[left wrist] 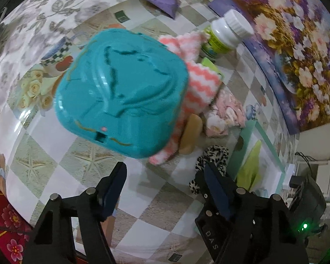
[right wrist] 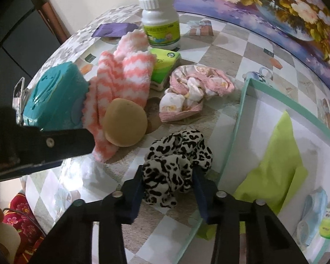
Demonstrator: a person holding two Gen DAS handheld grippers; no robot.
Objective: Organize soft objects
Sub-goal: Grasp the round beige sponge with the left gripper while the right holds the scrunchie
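Right wrist view, and straight into the action: right gripper (right wrist: 169,176) down on the leopard-print scrunchie (right wrist: 178,154), fingers (right wrist: 136,187) squeezed in on its near lobe from both sides, fabric bunched between the pads, looking like a proper grip, scrunchie resting on the surface (right wrist: 231,44) just beside the mint-rimmed tray (right wrist: 242,110) at the right edge. Already in that tray: a lime-green cloth (right wrist: 275,160), something pale blue (right wrist: 312,211) and a small green packet (right wrist: 329,224), so a start made, by the look of it, but plenty left. Waiting out in the middle: a pink-and-white zigzag cloth (right wrist: 121,81), a round tan sponge (right wrist: 125,125) lying on its near end, and a crumpled pink baby garment (right wrist: 193,92) close by the tray's far corner. Probably not for sorting: a teal plastic box (left wrist: 121,92) touching the zigzag cloth, a green tissue pack (right wrist: 165,66), a white-capped bottle (right wrist: 160,24) and a purple pouch (right wrist: 114,29) toward the far edge. Over to the left wrist view: left gripper (left wrist: 165,187) tipped steeply down over bare checks near the teal box, fingers spread wide, nothing between them, nothing held. Surface itself glossy, a checked covering of white and beige with printed cups and roses, patches of glare on it. Along the far edge, a large floral picture (right wrist: 264,4) in purples and golds, plain pale wall beyond. Off the near left corner, red flowered fabric (left wrist: 4,224) lower down. Dim, slightly greenish light throughout.
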